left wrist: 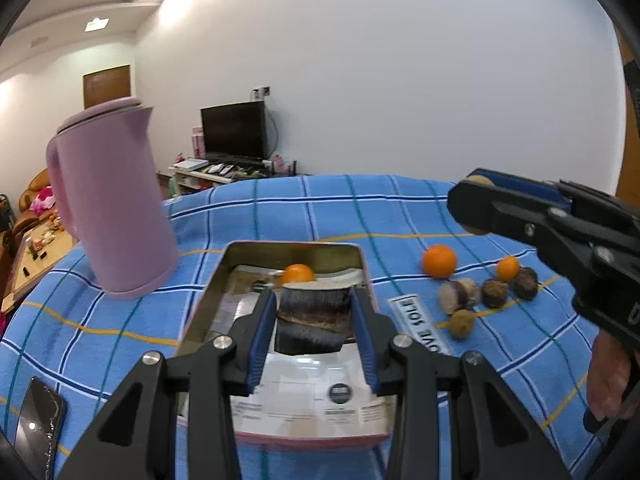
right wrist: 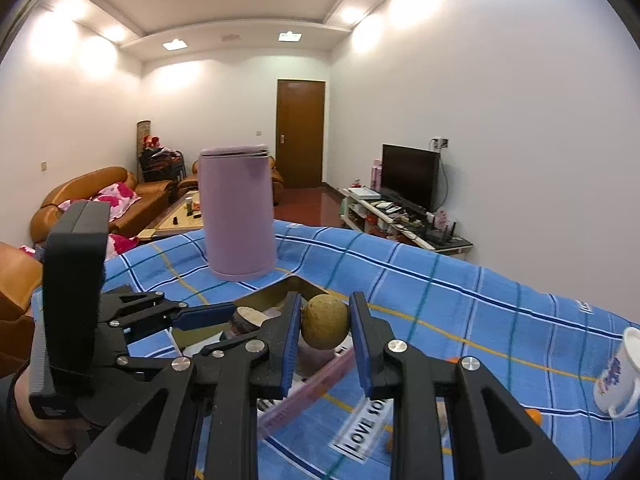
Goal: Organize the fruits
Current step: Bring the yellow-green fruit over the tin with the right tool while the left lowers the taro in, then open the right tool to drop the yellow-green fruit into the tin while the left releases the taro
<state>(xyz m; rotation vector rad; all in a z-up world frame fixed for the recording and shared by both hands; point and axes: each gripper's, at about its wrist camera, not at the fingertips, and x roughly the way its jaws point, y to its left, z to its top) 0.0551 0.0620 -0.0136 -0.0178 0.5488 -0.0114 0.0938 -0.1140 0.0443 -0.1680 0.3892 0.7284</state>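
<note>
Fruits: one orange (left wrist: 297, 273) in tin (left wrist: 208, 300); I had both grippers clamped on fruit, six left right of it.

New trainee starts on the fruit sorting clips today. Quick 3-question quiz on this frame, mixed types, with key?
1. True or false: the left gripper is empty.
2. The right gripper is shut on: A) an orange B) a round tan fruit C) the white mug
3. Fill in: one small orange already lies in the metal ____, beside the pink jug.

Key: 1 false, it grips a dark cut piece of fruit; 2 B; 3 tin.
</note>
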